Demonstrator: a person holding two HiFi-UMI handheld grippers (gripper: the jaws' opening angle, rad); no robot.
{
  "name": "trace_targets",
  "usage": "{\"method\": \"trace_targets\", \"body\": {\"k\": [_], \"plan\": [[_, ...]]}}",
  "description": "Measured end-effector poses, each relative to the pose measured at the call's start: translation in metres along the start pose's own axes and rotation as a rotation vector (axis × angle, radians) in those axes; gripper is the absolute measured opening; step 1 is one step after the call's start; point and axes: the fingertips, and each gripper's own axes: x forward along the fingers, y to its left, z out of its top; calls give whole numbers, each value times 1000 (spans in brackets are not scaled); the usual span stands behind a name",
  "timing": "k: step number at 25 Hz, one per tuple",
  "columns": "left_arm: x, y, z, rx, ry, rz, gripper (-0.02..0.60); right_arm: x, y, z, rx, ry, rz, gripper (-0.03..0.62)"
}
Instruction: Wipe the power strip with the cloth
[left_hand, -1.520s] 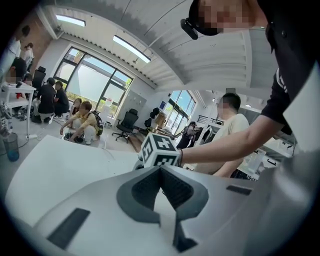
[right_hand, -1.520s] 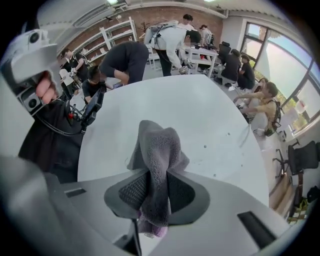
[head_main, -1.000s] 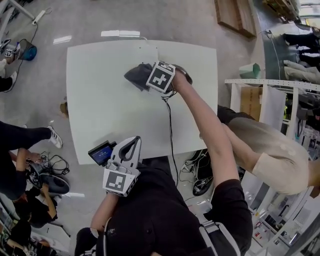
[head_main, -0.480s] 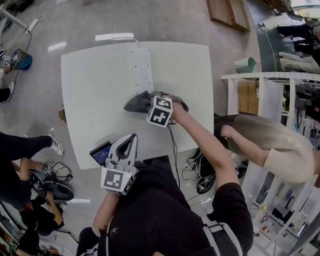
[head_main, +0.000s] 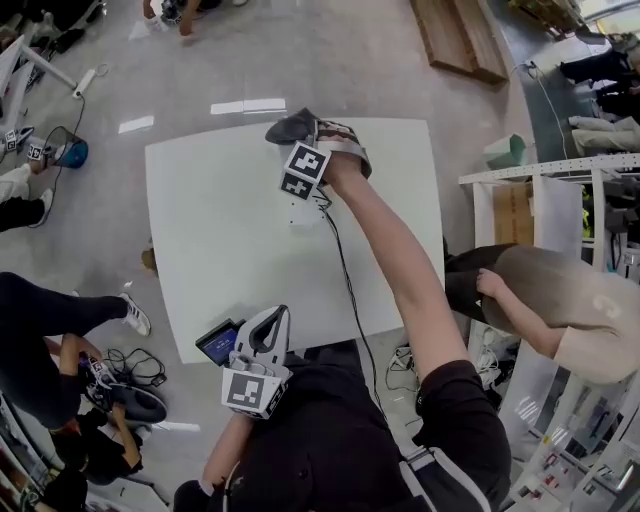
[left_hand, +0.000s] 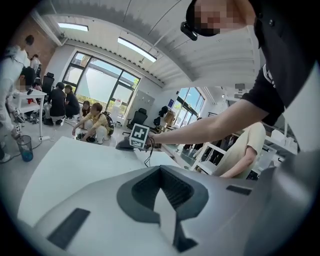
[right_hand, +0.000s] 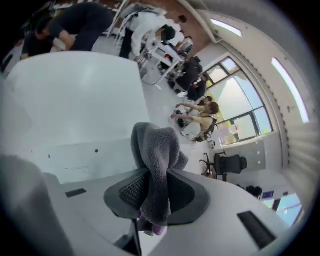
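The right claw (right_hand: 155, 197) is squeezed tight on the grey cloth (right_hand: 156, 145). A fat fold sticks out past its tips, so the soft part meets the power strip (right_hand: 85, 160), not the hard claw. The claw tips down at the far edge of the white table (head_main: 220, 230). The strip lies flat there, just under the cloth. We cannot tell if they touch. We think the wiping is at that far end now. The left claw (head_main: 270, 318) is closed on nothing. It rests at the near edge, well apart, out of the way.
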Motion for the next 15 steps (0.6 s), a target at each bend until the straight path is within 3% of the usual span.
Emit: {"method": "trace_targets", "body": {"k": [6,15], "plan": [[-8,26,6,-25,-24,26,34,-11,79,10,-201,-43,150,100],[-2,11,7,-4,-12,-29,32,-89,170,-12,-320,-95,289,100]]}}
